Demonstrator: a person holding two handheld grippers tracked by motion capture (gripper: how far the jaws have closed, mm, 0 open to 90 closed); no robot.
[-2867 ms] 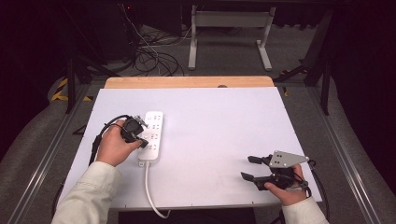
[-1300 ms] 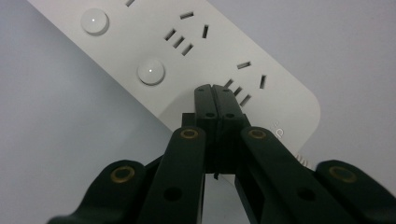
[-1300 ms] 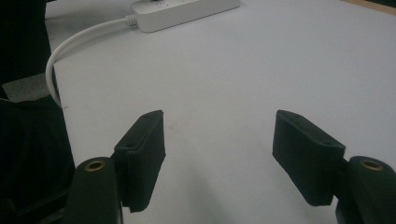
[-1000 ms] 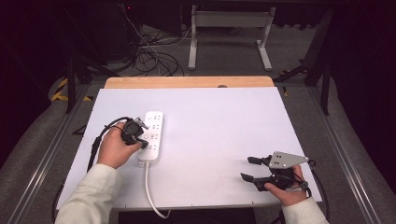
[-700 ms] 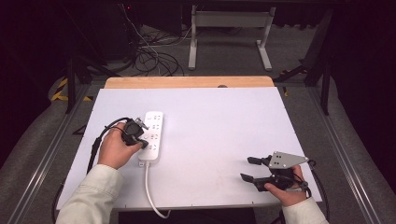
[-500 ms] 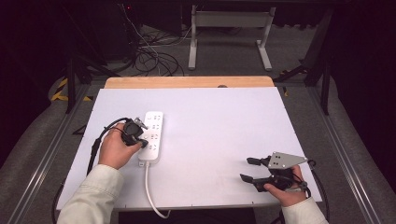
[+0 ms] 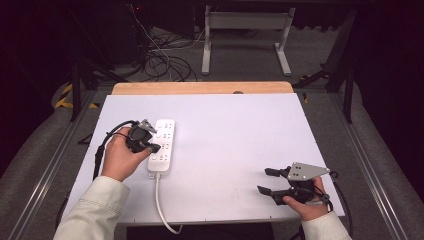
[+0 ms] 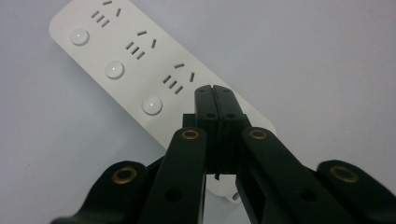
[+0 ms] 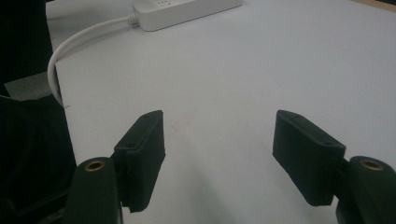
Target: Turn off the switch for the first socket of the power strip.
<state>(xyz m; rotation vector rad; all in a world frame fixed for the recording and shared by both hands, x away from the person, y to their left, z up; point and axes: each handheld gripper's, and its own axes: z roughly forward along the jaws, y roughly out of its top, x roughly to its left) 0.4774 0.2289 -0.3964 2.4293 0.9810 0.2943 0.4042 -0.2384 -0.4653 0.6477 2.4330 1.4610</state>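
A white power strip (image 7: 162,146) lies on the left part of the white table top (image 7: 235,140), its white cord (image 7: 162,210) running to the near edge. My left gripper (image 7: 152,147) is over the strip's near half, jaws pressed together with nothing between them. In the left gripper view the shut tips (image 8: 215,93) hover just above the strip (image 8: 130,60), close to a round button (image 8: 152,105). My right gripper (image 7: 267,181) rests near the table's front right corner, jaws wide apart and empty (image 9: 219,154). The strip's end (image 9: 187,11) and cord (image 9: 79,42) show far off in the right gripper view.
A wooden strip (image 7: 202,88) borders the table's far edge. Behind it stand a metal frame (image 7: 245,35) and tangled cables (image 7: 160,60) on the floor. Metal rails (image 7: 65,150) run along both sides of the table.
Almost nothing has moved. The left gripper has stayed shut over the power strip with tiny shifts, and the right gripper has kept its place, open.
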